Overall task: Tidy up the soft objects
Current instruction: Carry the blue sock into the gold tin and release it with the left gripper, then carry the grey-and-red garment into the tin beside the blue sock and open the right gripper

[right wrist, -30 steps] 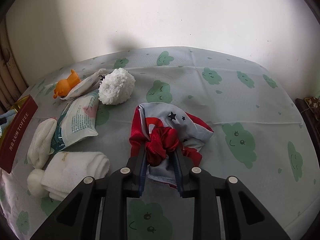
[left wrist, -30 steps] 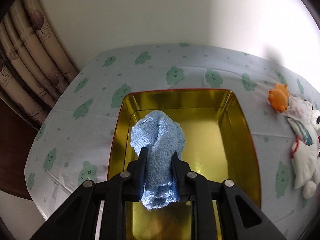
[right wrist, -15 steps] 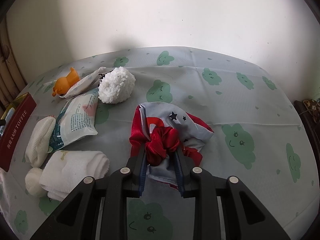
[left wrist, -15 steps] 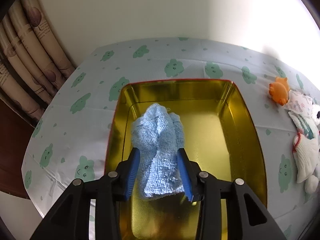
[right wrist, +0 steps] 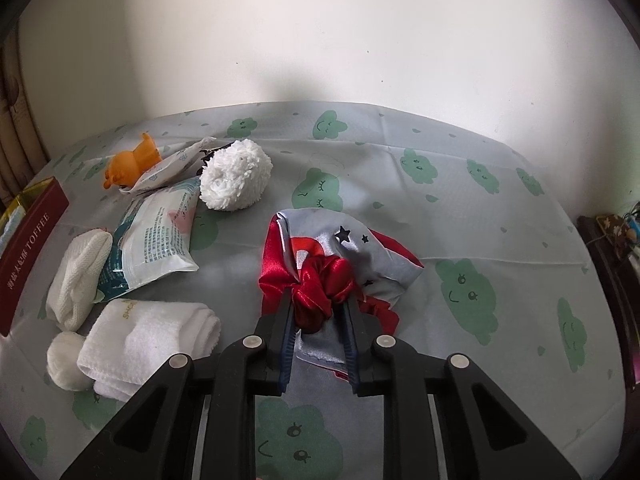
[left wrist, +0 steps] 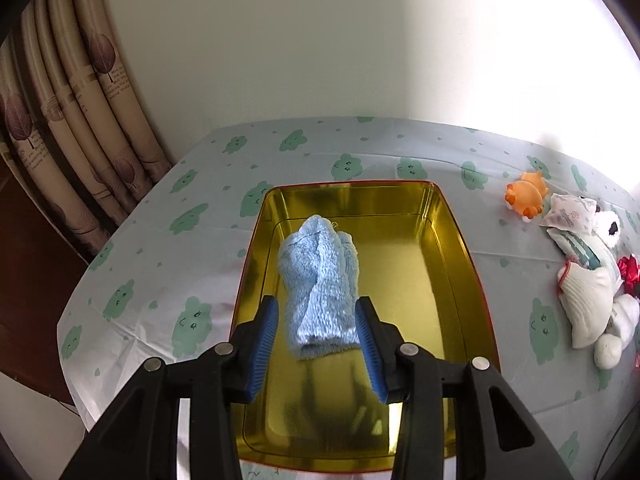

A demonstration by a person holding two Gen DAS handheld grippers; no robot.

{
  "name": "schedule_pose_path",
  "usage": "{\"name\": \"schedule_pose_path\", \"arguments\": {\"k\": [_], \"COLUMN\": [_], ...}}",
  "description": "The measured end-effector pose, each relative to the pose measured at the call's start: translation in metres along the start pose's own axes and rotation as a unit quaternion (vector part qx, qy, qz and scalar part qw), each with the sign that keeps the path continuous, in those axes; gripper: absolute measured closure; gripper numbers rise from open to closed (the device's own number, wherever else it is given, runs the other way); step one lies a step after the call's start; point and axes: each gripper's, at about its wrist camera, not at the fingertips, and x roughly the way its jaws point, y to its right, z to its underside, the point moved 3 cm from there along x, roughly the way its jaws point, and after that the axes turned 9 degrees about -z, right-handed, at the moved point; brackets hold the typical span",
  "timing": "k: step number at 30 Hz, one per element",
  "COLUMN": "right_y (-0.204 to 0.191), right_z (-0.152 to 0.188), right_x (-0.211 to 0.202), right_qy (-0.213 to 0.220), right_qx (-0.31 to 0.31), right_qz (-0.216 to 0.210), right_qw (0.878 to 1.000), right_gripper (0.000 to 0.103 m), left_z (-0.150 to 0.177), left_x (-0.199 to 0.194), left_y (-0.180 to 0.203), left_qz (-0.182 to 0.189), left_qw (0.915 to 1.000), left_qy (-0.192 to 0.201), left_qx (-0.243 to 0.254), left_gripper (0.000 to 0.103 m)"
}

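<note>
In the left wrist view a light blue knitted cloth (left wrist: pixel 320 284) lies in the gold tin tray (left wrist: pixel 452 280). My left gripper (left wrist: pixel 318 334) is open, its blue pads on either side of the cloth's near end without pinching it. In the right wrist view my right gripper (right wrist: pixel 318 320) is shut on a red and grey satin cloth (right wrist: pixel 340 252) with black stars, bunched on the table. A fluffy white ball (right wrist: pixel 236 174), a rolled white towel (right wrist: pixel 148 340), a white sock (right wrist: pixel 78 276), a wipes packet (right wrist: pixel 156 236) and an orange toy (right wrist: pixel 132 158) lie to its left.
The table has a pale cloth with green cloud prints (right wrist: pixel 468 292). The tin's red side marked TOFFEE (right wrist: pixel 28 252) is at the far left of the right wrist view. Curtains (left wrist: pixel 68 120) hang left of the table. A wall runs behind. Dark furniture (right wrist: pixel 616 256) stands at the right.
My left gripper has opened and let go of the blue cloth, which now rests in the tray, and has pulled back a little. The right gripper stays shut on the satin cloth.
</note>
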Motion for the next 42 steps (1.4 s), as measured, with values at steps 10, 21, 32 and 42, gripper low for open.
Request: {"name": "schedule_pose_path", "arguments": {"k": [10,21,32,42], "right_y": [-0.011,-0.078,-0.238,-0.349], "right_z": [-0.011,-0.048,-0.058,-0.059], "right_x": [-0.019,-0.048,-0.037,0.001], "right_qy": [0.0,0.027,0.006,-0.02], "right_qx": [-0.016,-0.057,-0.158,-0.221], "right_qz": [0.023,-0.024,-0.155,-0.205], "right_qw": [1.0,0.998,0.975,0.953], "right_gripper": [0.086,0.086,0.086,0.086], "left_z": [0.013,0.022,0.03,0.032], "left_x": [-0.003,-0.006,-0.007,-0.006], "left_y": [-0.021,-0.05,-0.081,-0.108], "left_qz": [0.014,-0.003,-0.019,-0.028], "left_qw": [0.9984,0.9951,0.9905,0.9846], "left_qy": [0.003,0.017,0.028,0.026], "left_qx": [-0.054,-0.098,-0.134,-0.17], "left_gripper": [0.062,0.062,0.052,0.051]}}
